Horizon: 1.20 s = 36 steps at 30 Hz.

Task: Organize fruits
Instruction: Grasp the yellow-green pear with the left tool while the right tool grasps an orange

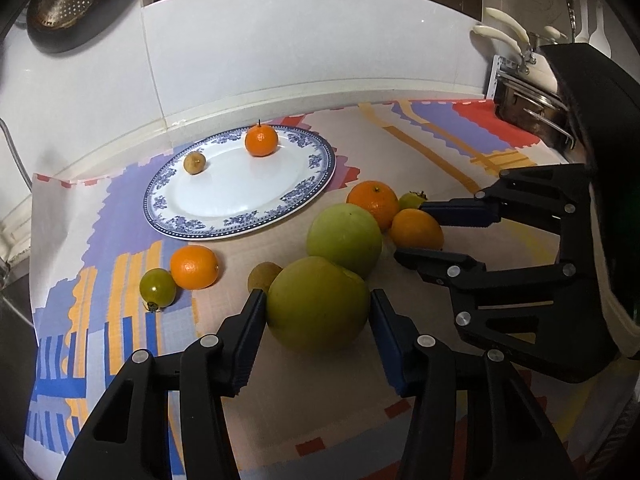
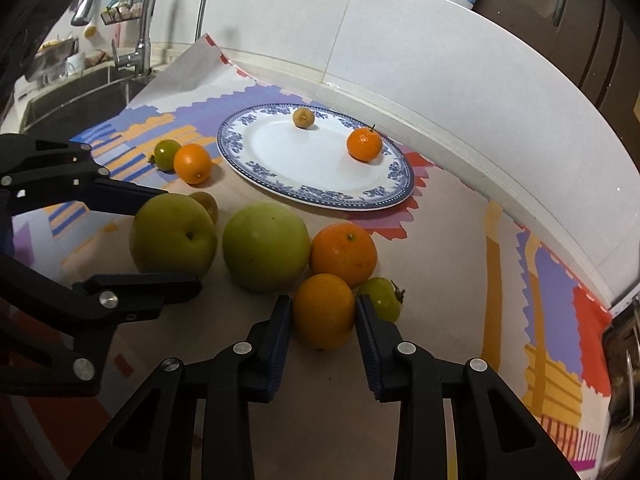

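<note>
A blue-patterned white plate point(image 1: 224, 224) point(image 2: 280, 192) holds a small orange point(image 1: 261, 141) point(image 2: 363, 144) and a brown longan point(image 1: 194, 163) point(image 2: 303, 117). My left gripper point(image 1: 318, 306) point(image 2: 160, 240) is shut on a big green apple point(image 1: 318, 304) point(image 2: 173, 236). My right gripper point(image 2: 322, 312) point(image 1: 412, 232) is shut on a yellow-orange fruit point(image 2: 323, 311) point(image 1: 416, 229). Beside them lie a second green apple point(image 1: 344, 239) point(image 2: 266, 246), a large orange point(image 1: 373, 202) point(image 2: 343, 254) and a green tomato point(image 2: 382, 298) point(image 1: 410, 201).
On the patterned cloth point(image 1: 120, 264) lie another orange point(image 1: 194, 267) point(image 2: 192, 163), a green tomato point(image 1: 157, 289) point(image 2: 167, 153) and a brown longan point(image 1: 263, 275) point(image 2: 206, 204). A sink point(image 2: 76, 100) with taps is at the far left, a tiled wall behind, pots point(image 1: 532, 108) at the right.
</note>
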### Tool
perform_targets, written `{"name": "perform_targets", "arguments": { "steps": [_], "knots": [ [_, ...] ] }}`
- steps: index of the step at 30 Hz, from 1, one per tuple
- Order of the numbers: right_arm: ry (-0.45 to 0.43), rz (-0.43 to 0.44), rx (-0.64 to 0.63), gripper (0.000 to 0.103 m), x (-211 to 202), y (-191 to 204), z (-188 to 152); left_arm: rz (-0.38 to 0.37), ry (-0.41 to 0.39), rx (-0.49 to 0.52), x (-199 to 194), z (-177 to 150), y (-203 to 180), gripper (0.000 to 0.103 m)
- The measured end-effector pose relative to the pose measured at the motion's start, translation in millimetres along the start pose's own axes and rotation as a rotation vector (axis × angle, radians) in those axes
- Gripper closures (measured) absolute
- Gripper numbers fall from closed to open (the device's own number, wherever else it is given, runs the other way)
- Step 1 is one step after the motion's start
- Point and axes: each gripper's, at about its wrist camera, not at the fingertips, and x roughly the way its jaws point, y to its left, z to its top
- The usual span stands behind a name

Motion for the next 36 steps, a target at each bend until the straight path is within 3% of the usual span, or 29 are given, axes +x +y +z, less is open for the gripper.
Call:
{"name": "perform_targets", "arguments": {
  "steps": [11, 23, 36],
  "knots": [
    [-0.050, 0.009, 0.096, 0.070, -36, -3, 5, 0.028, -0.037, -0.091, -29, 4, 9, 0.052],
    [-0.149, 0.021, 0.220, 0.070, -73, -8, 26, 0.055, -0.118, -0.119, -66, 21, 25, 0.052],
    [-0.219, 0.061, 0.259, 0.070, -69, -25, 72, 0.094, -0.174, -0.135, -72, 59, 54, 0.052]
  ]
}}
